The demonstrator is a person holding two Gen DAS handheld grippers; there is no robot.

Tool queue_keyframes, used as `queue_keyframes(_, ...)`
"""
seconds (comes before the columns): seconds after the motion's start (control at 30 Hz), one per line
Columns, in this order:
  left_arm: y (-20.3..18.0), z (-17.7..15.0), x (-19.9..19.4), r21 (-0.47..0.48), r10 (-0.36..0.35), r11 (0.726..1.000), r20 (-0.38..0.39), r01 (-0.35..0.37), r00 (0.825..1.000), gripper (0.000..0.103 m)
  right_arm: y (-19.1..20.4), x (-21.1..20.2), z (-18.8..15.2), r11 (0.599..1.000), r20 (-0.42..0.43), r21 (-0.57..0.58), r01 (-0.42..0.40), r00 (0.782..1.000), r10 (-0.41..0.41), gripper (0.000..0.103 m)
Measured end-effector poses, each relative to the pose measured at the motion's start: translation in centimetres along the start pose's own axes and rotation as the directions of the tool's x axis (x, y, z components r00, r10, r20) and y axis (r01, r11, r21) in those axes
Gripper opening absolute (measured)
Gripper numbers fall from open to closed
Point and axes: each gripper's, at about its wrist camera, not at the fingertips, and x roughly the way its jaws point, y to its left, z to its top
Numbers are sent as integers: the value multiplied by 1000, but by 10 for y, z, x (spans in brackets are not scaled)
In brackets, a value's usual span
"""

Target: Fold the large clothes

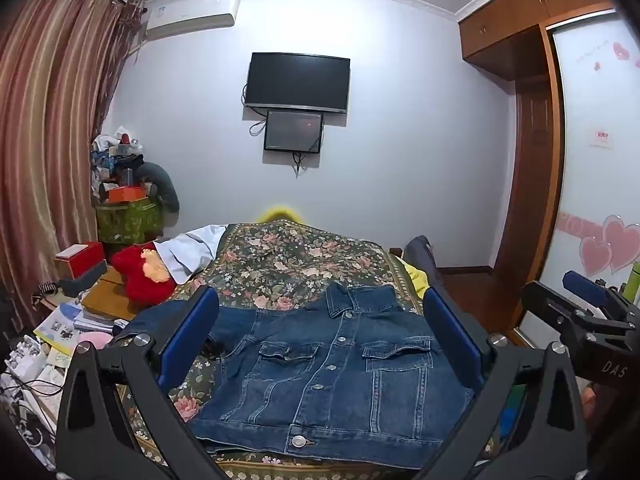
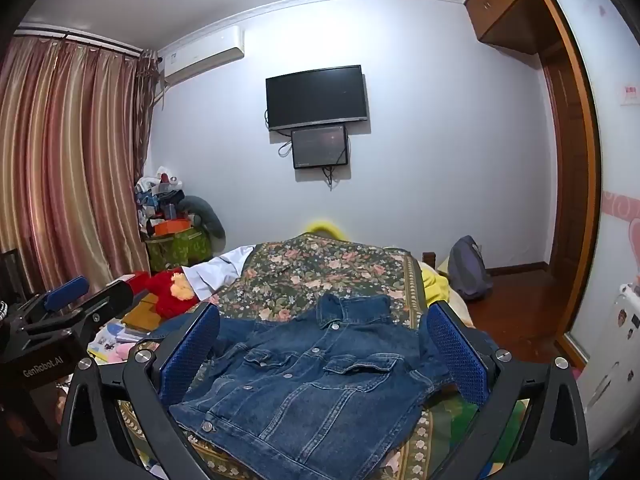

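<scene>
A blue denim jacket (image 1: 332, 376) lies front-up and buttoned on the floral bedspread (image 1: 288, 260), collar toward the far wall, its left sleeve spread out to the left. It also shows in the right wrist view (image 2: 312, 388). My left gripper (image 1: 320, 320) is open and empty, held above the jacket's near half. My right gripper (image 2: 324, 332) is open and empty too, above the jacket. The right gripper shows at the right edge of the left wrist view (image 1: 588, 304), and the left gripper at the left edge of the right wrist view (image 2: 80, 296).
A red plush toy (image 1: 140, 276) and a white garment (image 1: 192, 252) lie at the bed's left. Books, papers and boxes (image 1: 72, 320) crowd the left side. A grey backpack (image 2: 468, 268) sits on the floor at right by the wardrobe (image 1: 532, 184). A TV (image 1: 296, 82) hangs on the far wall.
</scene>
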Motion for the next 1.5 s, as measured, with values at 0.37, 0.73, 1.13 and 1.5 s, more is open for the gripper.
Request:
queue_keyframes(0.37,0,-6,-2,17,23,1000,18,-24,1000,103,4,-3,7,1000,-3,-7,4,1000,-4,103)
queue_keyframes(0.73,1,0,0,11,20,1000,15,-20,1000,103,1,3,6,1000,-1,-3,-4,1000,4,103)
queue_keyframes(1.13,4,1,0,9,17,1000,14,-17,1000,103,2,3,8,1000,8,-6,-16,1000,17,103)
queue_keyframes(1.5,2,1,1,14,11,1000,19,-12,1000,103,3,3,8,1000,7,-6,-16,1000,16,103)
